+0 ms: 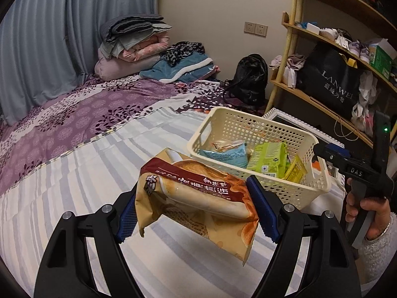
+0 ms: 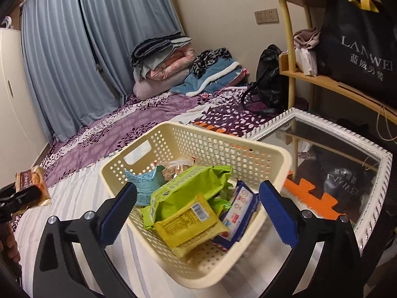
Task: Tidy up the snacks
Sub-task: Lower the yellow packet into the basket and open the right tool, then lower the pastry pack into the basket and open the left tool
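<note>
From the left wrist, the left gripper (image 1: 196,208) pinches a brown-and-tan snack pack (image 1: 196,198) between its blue pads, the pack held crosswise and clear of the striped sheet (image 1: 74,173). Just beyond it a cream basket (image 1: 250,126) stands on the bed, holding a light blue pack (image 1: 225,155), a green pack (image 1: 268,159) and a yellow pack (image 1: 295,171). At the right edge a hand (image 1: 367,211) grips the handle of the right gripper (image 1: 332,154). From the right wrist, that gripper (image 2: 196,213) hangs over the basket's (image 2: 223,139) near rim with its jaws spread wide and nothing between the pads. Inside lie the green pack (image 2: 193,186), the yellow pack (image 2: 191,221), the light blue pack (image 2: 144,183) and a blue-and-white pack (image 2: 238,213). A framed mirror (image 2: 322,124) lies beside the basket on the right. At the left edge the brown pack (image 2: 34,178) shows in the left gripper (image 2: 22,196).
</note>
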`<state>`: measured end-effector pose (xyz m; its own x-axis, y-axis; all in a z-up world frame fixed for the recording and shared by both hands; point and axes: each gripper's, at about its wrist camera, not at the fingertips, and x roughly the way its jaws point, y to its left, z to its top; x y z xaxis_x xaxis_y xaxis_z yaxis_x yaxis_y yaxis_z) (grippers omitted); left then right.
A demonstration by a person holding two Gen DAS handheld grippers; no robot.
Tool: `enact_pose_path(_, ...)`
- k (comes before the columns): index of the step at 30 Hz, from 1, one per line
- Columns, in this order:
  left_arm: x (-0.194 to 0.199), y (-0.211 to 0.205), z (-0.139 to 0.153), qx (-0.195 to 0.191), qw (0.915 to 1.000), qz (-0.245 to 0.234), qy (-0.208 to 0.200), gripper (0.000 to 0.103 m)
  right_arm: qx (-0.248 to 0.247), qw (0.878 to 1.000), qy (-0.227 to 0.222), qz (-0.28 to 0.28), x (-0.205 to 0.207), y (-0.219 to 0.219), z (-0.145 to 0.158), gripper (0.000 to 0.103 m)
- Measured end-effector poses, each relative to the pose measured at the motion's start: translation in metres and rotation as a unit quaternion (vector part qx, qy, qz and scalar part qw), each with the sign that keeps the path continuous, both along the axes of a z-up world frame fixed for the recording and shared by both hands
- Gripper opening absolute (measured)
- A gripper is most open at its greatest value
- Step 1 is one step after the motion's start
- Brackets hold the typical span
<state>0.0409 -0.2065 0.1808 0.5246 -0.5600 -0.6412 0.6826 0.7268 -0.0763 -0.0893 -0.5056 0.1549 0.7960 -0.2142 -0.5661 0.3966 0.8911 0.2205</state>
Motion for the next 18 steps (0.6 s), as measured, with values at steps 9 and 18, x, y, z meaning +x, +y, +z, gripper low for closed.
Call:
enact_pose_path(9, 0.003, -0.084, -0.003, 0.005, 0.9973, -0.073, -0.004, 0.081, -0.002, 1.000, -0.021, -0.006, -0.027, -0.010, 0.003, 0.098)
enact_pose_path(18, 0.017, -0.150, -0.028, 0.014, 0.9926, -0.120, 0.011, 0.082, 0.011, 0.999, -0.023, -0.022, -0.042, -0.023, -0.004, 0.098)
